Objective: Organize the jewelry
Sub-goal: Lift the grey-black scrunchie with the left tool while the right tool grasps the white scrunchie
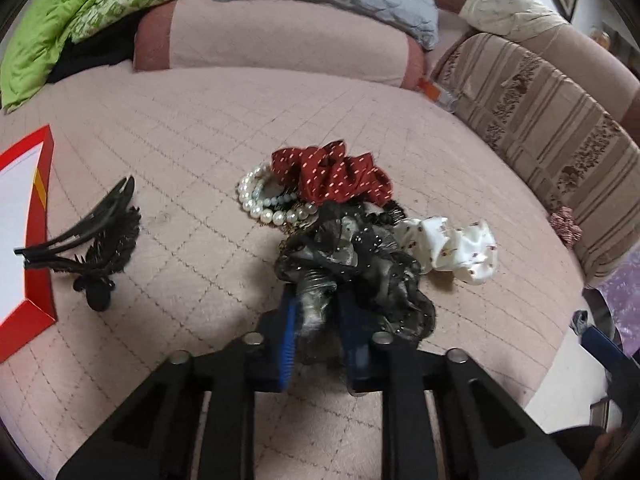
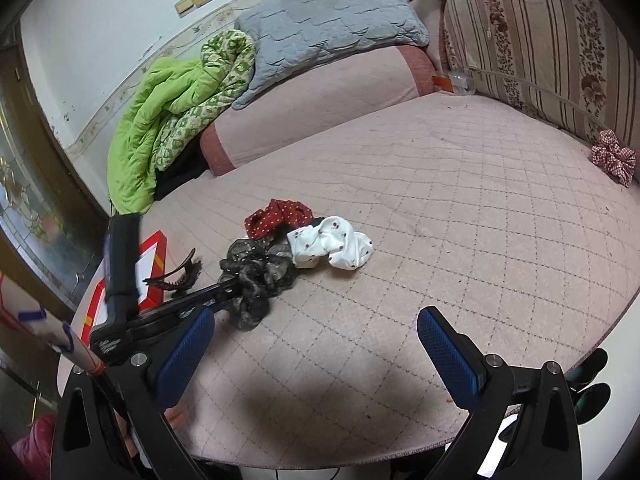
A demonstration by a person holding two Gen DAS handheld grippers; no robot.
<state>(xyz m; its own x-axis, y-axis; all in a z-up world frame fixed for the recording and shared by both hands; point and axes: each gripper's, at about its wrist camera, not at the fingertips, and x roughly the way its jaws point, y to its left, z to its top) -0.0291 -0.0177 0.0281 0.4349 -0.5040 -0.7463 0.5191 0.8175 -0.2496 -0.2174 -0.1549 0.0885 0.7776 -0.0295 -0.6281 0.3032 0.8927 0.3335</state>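
Left gripper [image 1: 316,312] jaws clamped on sheer black-grey beaded scrunchie [image 1: 360,264]; right gripper [image 2: 316,344] jaws wide, empty. No legible writing.

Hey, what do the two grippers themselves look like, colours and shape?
Both match: the left gripper and right gripper have black angular plastic frames with triangular cut-outs and round silver bolt heads. Each flat finger pad is blue and textured. The left one's black body carries white lettering, too blurred to read.
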